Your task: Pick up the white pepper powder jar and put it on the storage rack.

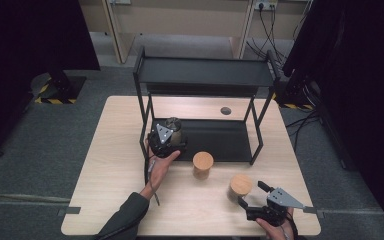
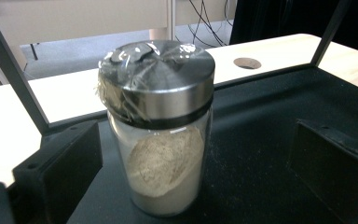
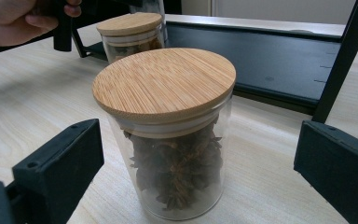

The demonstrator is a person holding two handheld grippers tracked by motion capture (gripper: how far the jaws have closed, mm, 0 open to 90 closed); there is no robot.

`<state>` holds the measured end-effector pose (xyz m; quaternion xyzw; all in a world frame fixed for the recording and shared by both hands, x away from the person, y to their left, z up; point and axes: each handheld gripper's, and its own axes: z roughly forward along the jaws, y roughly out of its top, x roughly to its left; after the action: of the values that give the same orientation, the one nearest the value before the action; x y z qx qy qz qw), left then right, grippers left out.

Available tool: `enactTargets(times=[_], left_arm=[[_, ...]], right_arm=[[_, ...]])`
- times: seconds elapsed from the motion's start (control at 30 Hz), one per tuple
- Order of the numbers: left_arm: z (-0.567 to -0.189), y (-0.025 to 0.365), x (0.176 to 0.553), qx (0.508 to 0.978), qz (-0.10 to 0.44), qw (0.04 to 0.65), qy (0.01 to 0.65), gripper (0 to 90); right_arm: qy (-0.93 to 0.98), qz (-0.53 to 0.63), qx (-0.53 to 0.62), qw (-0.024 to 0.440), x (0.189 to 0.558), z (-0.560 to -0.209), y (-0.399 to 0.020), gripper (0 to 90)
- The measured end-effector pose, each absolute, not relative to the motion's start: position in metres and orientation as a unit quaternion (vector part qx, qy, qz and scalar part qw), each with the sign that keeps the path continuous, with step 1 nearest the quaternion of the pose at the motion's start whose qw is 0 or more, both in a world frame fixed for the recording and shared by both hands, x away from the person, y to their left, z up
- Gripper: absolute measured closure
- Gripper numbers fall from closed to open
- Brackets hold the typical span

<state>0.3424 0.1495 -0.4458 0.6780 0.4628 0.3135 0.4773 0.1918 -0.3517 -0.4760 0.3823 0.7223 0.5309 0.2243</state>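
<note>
Altogether 3 jars: 2 bamboo-lidded (image 1: 203,165), 1 steel-capped (image 2: 161,126), each tool, left (image 1: 166,137) and right (image 1: 252,194), spread apart around 1.

No readable text, label, brand or number on any jar or shelf.

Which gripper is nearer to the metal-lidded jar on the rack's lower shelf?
Left. The left gripper has its open jaws either side of the metal-lidded jar, not touching. The right gripper is at the table's near right, open around the star anise jar.
</note>
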Motion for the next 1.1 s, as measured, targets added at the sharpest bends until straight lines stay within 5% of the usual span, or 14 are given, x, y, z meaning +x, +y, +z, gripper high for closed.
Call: enactTargets(times=[1.1], left_arm=[[-0.453, 0.164, 0.304, 0.689, 0.294, 0.506, 0.427, 2.6]], right_arm=[[0.722, 0.531, 0.383, 0.224, 0.192, -0.476, -0.352, 1.8]])
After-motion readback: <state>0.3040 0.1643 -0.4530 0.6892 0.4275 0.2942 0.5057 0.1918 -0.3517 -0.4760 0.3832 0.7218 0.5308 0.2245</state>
